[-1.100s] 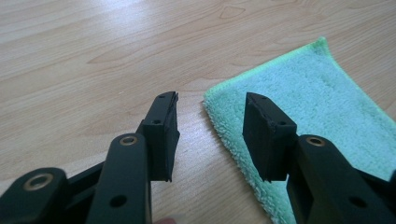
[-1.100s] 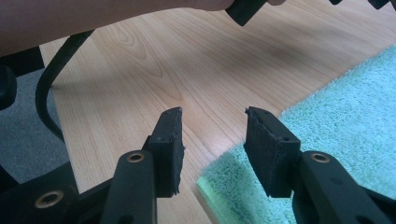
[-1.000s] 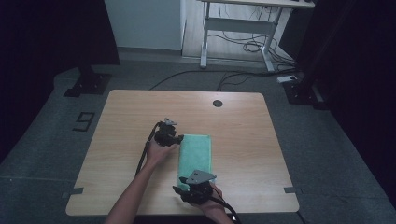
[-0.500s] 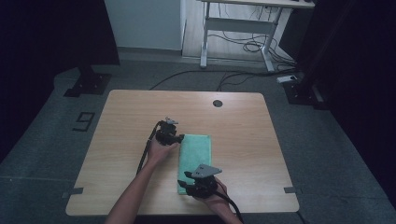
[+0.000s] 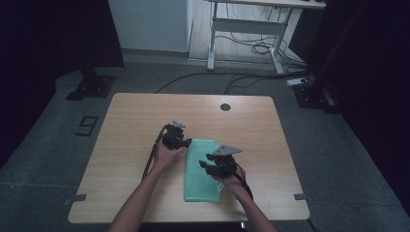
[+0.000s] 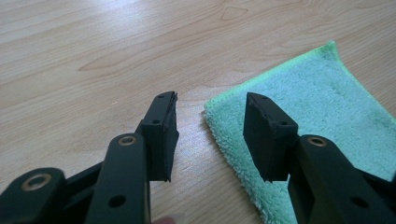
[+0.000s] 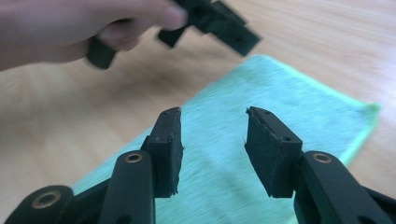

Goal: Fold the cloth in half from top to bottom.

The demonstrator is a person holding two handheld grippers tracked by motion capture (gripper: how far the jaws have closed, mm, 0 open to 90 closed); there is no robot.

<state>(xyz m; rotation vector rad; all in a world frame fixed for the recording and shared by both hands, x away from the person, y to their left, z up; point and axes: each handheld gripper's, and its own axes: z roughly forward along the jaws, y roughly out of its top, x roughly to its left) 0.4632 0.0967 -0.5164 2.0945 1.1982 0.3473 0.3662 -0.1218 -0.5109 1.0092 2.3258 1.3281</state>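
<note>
The towel (image 5: pixel 202 170), a folded green cloth, lies flat near the middle of the table (image 5: pixel 125 121), its long side running away from the person. At its far left corner the left gripper (image 5: pixel 186 142) sits just beside the edge, held in the left hand (image 5: pixel 167 153), with its cable trailing back along the forearm. In the left gripper view its jaws stand apart and bare over the wood, with the towel's corner (image 6: pixel 215 109) lying on the table past the gap between them; nothing is pinched and no pad presses on the cloth. Farther right, the right gripper (image 5: pixel 207 164) hangs over the middle of the towel, the right hand (image 5: pixel 233 178) behind it and the grey plate (image 5: pixel 226 150) on top. In the right gripper view its jaws also stand apart with nothing between them, the green pile (image 7: pixel 280 107) spread below and beyond, slightly blurred. Farther off in that view the left hand (image 7: pixel 70 28) and its gripper (image 7: pixel 196 25) show above the towel's far end. A dark round hole (image 5: pixel 225 107) marks the table's far edge.
</note>
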